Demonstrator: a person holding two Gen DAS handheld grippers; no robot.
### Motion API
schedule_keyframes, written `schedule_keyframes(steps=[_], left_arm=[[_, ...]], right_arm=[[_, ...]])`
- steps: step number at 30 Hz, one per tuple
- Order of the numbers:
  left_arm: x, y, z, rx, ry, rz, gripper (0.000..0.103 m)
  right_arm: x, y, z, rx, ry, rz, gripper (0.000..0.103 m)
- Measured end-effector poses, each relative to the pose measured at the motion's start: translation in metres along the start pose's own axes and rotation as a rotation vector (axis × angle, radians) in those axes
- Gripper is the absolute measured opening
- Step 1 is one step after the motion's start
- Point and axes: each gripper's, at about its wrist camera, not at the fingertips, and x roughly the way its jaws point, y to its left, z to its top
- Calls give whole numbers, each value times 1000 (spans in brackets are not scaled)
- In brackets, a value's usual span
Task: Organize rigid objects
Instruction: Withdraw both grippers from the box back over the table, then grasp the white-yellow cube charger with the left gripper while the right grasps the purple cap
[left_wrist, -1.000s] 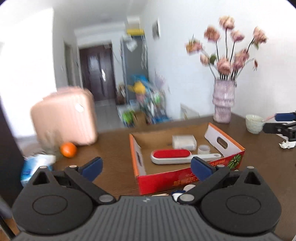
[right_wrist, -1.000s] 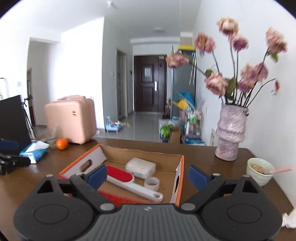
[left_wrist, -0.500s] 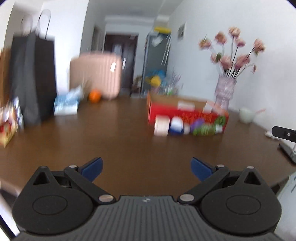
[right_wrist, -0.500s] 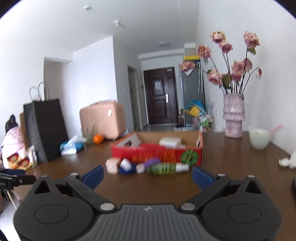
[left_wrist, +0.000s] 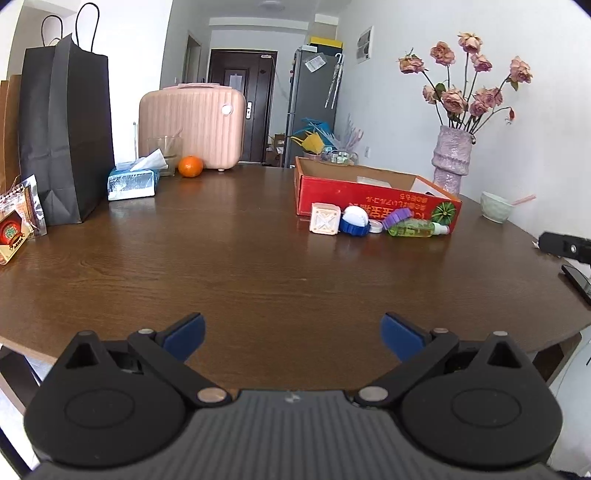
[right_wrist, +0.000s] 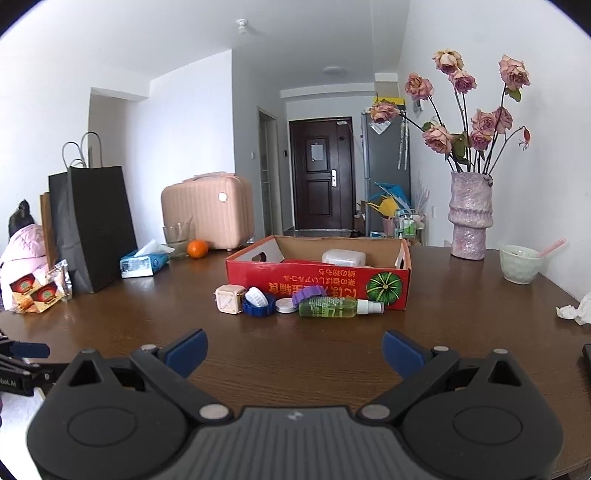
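My left wrist camera sits low over the near edge of the dark brown wooden table (left_wrist: 221, 266), facing the far hallway, well back from the red cardboard box (left_wrist: 369, 195). My right wrist camera looks the same way from further right, nearer that box (right_wrist: 317, 277). Both views share the table (right_wrist: 147, 332), the box, the tall black paper bag (left_wrist: 66, 129) (right_wrist: 96, 221) on the left and the mottled pink ceramic vase (left_wrist: 452, 158) (right_wrist: 471, 218) on the right.

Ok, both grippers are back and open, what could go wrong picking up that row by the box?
The spray bottle lies on its side and may roll when nudged. The cube, blue lid and purple piece sit packed against the box, so open fingers could knock neighbours.
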Motion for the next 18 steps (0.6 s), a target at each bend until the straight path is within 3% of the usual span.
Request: schedule_keyframes(steps=[5, 10, 13, 18], left_arm=[[28, 2, 14, 4, 23, -2, 103], [68, -8, 40, 80, 6, -10, 103], [103, -15, 60, 120, -3, -12, 103], [170, -18, 96, 94, 42, -51, 103]], right_arm=[[14, -4, -3, -8, 33, -28, 100], [40, -19, -3, 35, 83, -24, 94], [60, -26, 0, 54, 112, -22, 88], [88, -32, 10, 49, 115, -25, 87]])
